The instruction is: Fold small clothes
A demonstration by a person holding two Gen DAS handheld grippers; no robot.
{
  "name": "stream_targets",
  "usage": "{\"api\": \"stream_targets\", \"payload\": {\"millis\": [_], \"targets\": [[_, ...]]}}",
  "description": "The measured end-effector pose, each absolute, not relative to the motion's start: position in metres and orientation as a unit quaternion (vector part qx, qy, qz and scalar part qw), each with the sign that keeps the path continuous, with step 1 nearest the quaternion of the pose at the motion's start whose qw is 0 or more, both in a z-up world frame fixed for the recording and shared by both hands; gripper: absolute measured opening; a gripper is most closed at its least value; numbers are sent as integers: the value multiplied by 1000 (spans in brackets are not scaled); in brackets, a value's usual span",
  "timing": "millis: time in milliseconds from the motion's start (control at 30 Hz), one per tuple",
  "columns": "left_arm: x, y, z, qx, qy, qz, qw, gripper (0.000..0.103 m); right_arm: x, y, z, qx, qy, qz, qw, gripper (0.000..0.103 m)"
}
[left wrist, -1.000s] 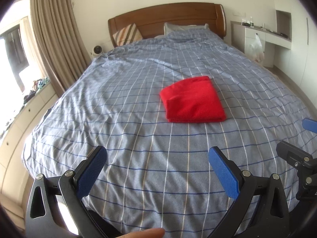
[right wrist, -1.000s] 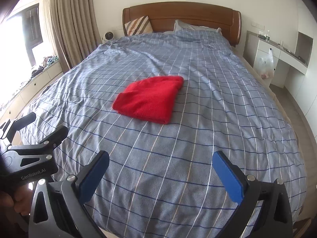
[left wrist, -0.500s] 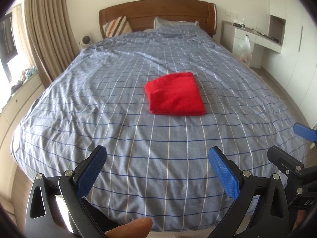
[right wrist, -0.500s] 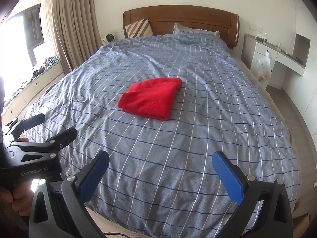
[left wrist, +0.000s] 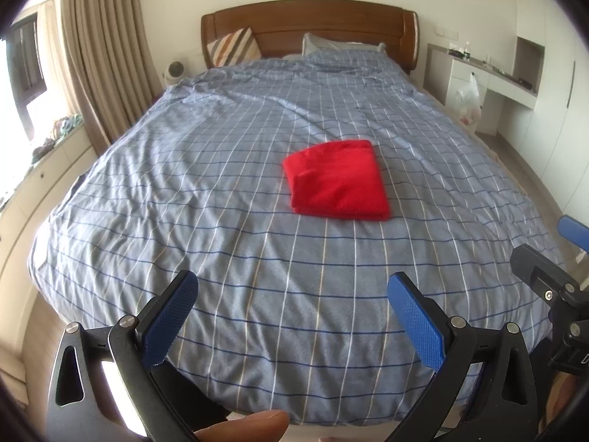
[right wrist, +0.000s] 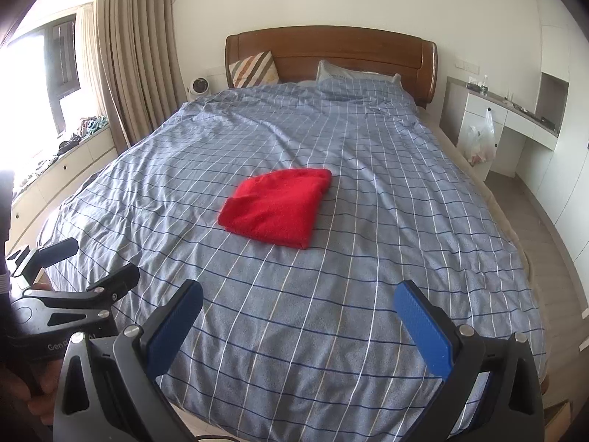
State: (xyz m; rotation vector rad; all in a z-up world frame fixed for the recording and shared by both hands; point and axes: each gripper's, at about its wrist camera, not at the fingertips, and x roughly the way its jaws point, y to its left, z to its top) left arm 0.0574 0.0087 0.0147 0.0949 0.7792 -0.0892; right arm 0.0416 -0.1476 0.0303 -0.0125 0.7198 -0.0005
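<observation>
Both claws have pulled back past the bed's (left wrist: 110, 221) foot edge, left claw (left wrist: 291, 313) and right claw (right wrist: 298, 316) wide and empty, folded red cloth (left wrist: 337, 180) mid-bed well ahead, long axis toward the headboard, neither clearly nearer.

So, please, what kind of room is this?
A home bedroom, most likely: a large bed with a blue checked cover, a curved brown wooden headboard, and long beige curtains beside a window.
</observation>
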Motion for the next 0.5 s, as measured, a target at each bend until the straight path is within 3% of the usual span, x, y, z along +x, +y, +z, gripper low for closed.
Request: {"api": "stream_targets", "payload": {"millis": [500], "targets": [[59, 5, 24, 41, 365, -42, 929, 103, 39, -150, 41, -22, 348, -41, 936, 102]]}}
